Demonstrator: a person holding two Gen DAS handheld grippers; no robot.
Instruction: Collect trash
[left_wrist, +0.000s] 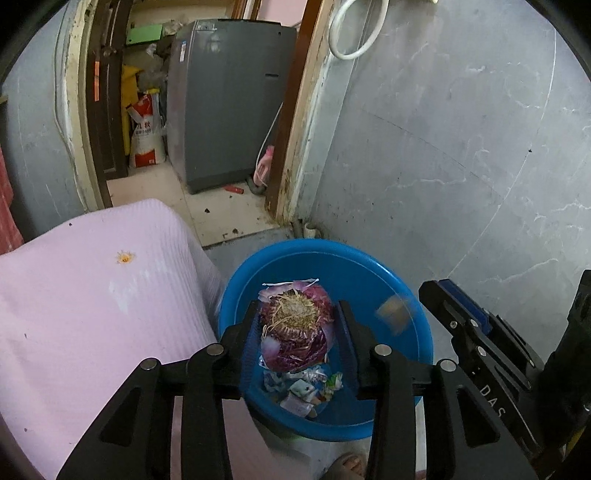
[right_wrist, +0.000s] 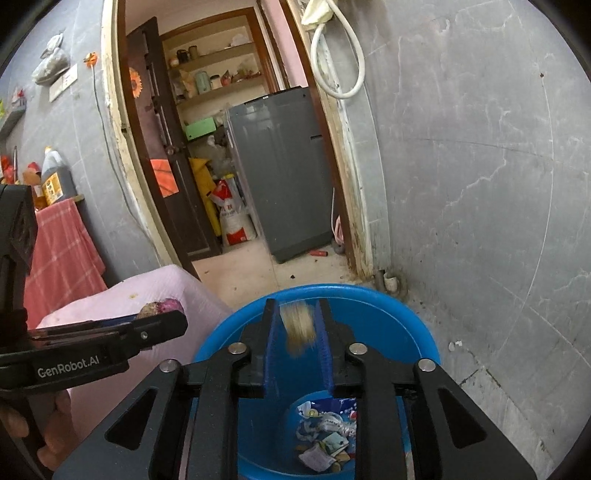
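Your tan scrap (right_wrist: 298, 328) between the right fingers (right_wrist: 270, 347) is motion-blurred, so its kind is unclear. The onion (left_wrist: 293, 328) hides part of the wrappers (left_wrist: 306, 387) in the basin (left_wrist: 369, 266).

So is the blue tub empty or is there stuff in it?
Not empty. The blue tub has crumpled wrappers lying at its bottom, seen in both views; most of its inside is still bare.

Black linkage frames, blue ribbed jaws, silver rivets
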